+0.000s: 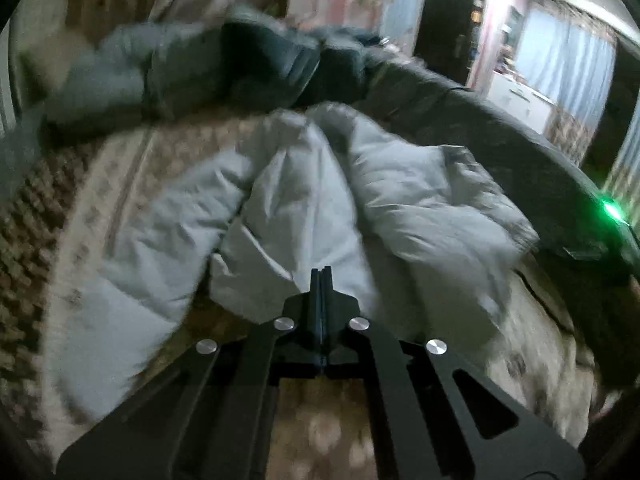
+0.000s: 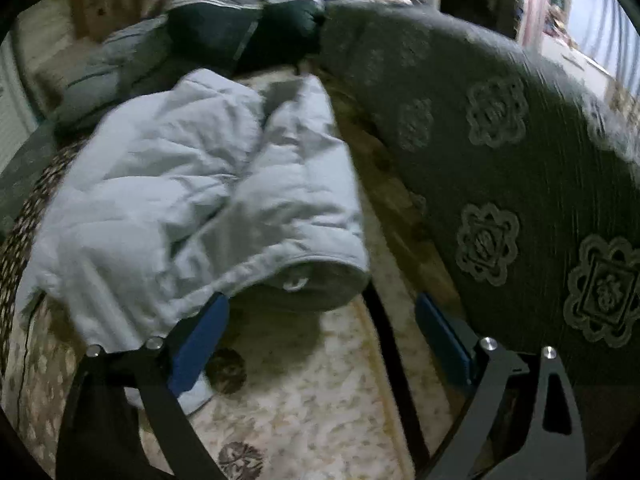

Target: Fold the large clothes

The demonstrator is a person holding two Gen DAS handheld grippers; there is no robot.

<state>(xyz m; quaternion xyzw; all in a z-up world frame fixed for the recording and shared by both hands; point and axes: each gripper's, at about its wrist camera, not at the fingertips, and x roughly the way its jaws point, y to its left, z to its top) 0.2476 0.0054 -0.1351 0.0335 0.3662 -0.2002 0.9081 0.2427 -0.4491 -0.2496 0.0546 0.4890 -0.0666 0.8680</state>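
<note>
— Two claws, two states: our left gripper (image 1: 321,270) was pressed together on nothing, above the pale puffer jacket (image 1: 304,196) on the patterned bedspread (image 1: 120,168).

— Our right gripper (image 2: 320,312) gaped at its hem; closing early, we risked pinching one layer.

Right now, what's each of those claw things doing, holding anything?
Left gripper: closed, no cloth visible between its jaws, jacket just beyond.
Right gripper: open, holding nothing, jaws either side of the jacket's rolled end.
</note>
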